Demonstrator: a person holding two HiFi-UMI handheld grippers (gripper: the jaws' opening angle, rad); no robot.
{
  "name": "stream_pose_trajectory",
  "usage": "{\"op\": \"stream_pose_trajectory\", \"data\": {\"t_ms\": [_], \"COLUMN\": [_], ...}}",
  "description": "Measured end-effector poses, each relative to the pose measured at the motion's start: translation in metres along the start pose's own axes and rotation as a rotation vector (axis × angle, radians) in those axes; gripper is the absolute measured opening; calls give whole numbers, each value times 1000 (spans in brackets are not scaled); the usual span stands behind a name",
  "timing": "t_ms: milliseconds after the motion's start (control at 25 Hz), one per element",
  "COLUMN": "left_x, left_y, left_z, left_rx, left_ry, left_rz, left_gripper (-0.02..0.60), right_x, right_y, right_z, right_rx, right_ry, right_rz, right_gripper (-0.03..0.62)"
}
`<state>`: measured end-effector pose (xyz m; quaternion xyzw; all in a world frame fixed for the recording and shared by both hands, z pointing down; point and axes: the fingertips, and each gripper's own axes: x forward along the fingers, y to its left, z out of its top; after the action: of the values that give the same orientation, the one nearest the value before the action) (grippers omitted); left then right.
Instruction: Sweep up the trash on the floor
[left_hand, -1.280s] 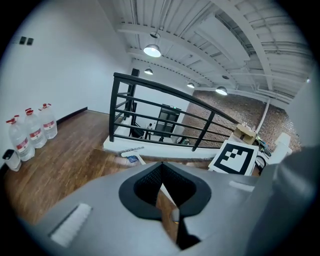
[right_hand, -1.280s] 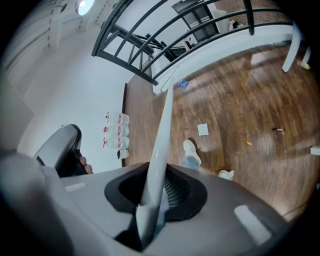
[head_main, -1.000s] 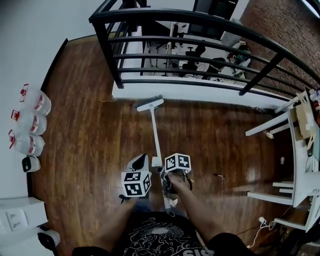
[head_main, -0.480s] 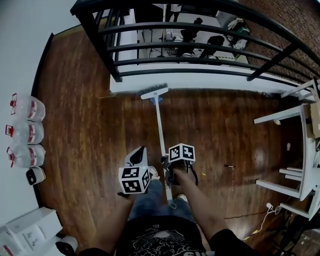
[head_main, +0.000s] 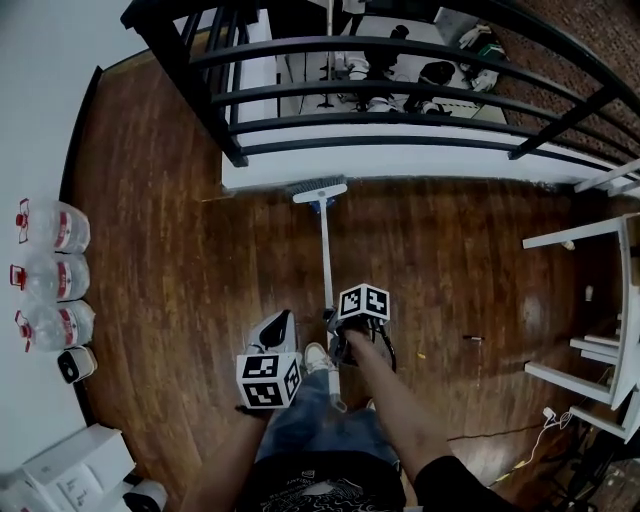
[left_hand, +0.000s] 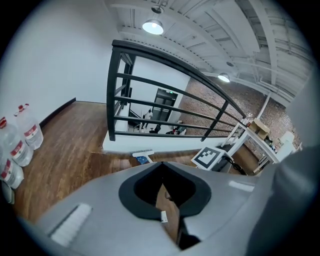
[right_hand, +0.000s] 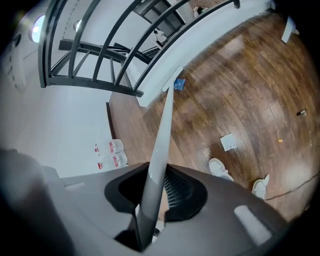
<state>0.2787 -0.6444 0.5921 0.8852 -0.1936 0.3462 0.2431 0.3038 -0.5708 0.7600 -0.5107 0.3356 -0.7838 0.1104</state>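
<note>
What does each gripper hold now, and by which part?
The right gripper is shut on the broom, at the upper part of its handle. Whether the left gripper holds anything cannot be told.

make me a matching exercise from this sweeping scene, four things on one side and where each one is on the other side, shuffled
Things:
1. broom head
2. broom handle
3. water bottles
4. white paper scrap

Places:
a. lined up along the white wall
b. between the jaws of the right gripper
c. on the floor near the person's shoes
d. on the floor at the railing's white base

Pairs: 1-d, 2-b, 3-a, 4-c
</note>
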Motion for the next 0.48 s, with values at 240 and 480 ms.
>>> {"op": "stream_pose_trajectory", "data": {"t_ms": [240,480], "left_x": [9,13], "left_y": [7,4], "left_z": [2,-5], "left_rx": [11,6], "left_ry": [1,13], "left_rz": [1,3], "left_gripper": [5,5], "right_x": [17,14], "right_y": [-13,-33], "right_z": [20,15], "right_rx": [63,64], "right_ry": [35,39], "right_rz": [-66,-107], "right_gripper": [67,64]}}
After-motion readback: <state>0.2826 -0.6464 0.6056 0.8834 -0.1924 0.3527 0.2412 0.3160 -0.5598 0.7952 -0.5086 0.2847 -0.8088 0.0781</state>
